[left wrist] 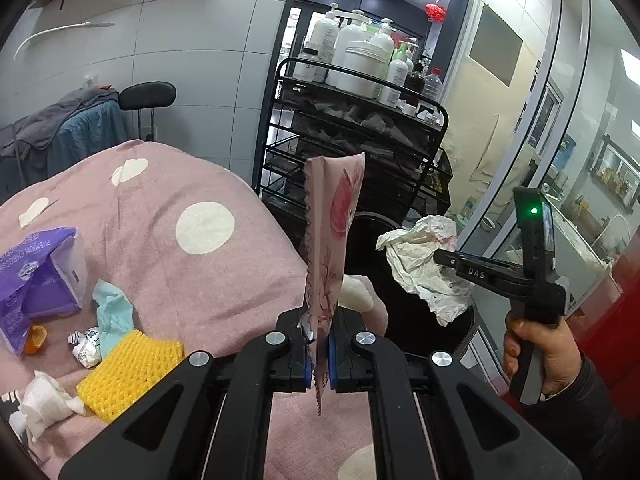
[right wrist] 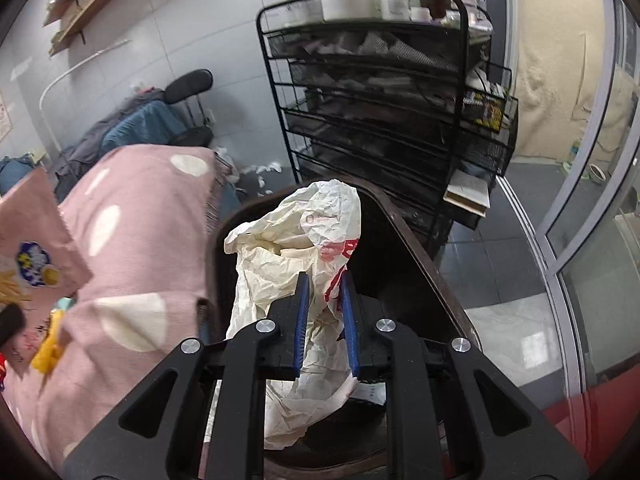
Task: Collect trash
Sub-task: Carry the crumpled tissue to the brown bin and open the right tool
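My left gripper (left wrist: 319,344) is shut on a pink printed wrapper (left wrist: 334,236), held upright above the edge of the pink bed; the wrapper also shows at the left of the right wrist view (right wrist: 32,240). My right gripper (right wrist: 325,304) is shut on a crumpled white paper bag with red print (right wrist: 296,248), held over the open dark trash bin (right wrist: 420,248). The right gripper (left wrist: 448,258) and the bag (left wrist: 420,260) also show in the left wrist view. More trash lies on the bed: a purple tissue pack (left wrist: 36,276), yellow foam net (left wrist: 124,372), teal tissue (left wrist: 114,312), white wads (left wrist: 44,404), an orange peel (left wrist: 35,338).
A pink blanket with white dots (left wrist: 180,248) covers the bed on the left. A black wire cart (right wrist: 380,92) with bottles stands behind the bin. A chair with clothes (left wrist: 80,128) is at the back wall. Glass partitions (left wrist: 560,140) line the right.
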`<state>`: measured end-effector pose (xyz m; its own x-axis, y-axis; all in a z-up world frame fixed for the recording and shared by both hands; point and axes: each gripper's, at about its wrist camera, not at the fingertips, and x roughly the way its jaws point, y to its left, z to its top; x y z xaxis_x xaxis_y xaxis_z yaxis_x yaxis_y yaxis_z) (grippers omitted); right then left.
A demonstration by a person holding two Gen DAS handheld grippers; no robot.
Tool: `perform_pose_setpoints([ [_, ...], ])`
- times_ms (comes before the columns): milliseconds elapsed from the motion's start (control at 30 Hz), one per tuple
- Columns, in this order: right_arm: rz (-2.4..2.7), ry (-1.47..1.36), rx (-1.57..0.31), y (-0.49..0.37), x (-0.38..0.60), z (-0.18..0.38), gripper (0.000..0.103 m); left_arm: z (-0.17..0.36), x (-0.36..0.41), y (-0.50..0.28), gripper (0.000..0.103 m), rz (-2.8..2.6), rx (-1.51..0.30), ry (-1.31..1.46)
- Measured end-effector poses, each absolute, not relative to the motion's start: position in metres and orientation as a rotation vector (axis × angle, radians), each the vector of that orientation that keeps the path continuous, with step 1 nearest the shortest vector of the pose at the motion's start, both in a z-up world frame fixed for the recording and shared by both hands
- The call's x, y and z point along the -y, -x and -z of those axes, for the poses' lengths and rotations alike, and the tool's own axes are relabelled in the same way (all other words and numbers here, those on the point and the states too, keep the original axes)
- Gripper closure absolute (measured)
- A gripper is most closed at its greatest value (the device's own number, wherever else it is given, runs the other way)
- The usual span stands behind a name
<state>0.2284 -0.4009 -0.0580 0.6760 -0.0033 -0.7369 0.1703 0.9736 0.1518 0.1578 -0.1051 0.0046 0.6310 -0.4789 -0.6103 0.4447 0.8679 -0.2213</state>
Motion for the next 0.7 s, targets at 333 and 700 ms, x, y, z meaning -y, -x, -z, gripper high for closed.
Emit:
perform_pose_setpoints([
  [333,0.173,-0.186,-0.932,-0.252,0.413,0.108,0.082,0.0,0.126,-0.161,0.097,0.563,-0.743,0.031],
  [700,0.184,-0.214,-0.94,-0.245,0.411,0.12,0.035,0.005,0.15,-0.165,0.097,0.598,-0.767,0.002],
])
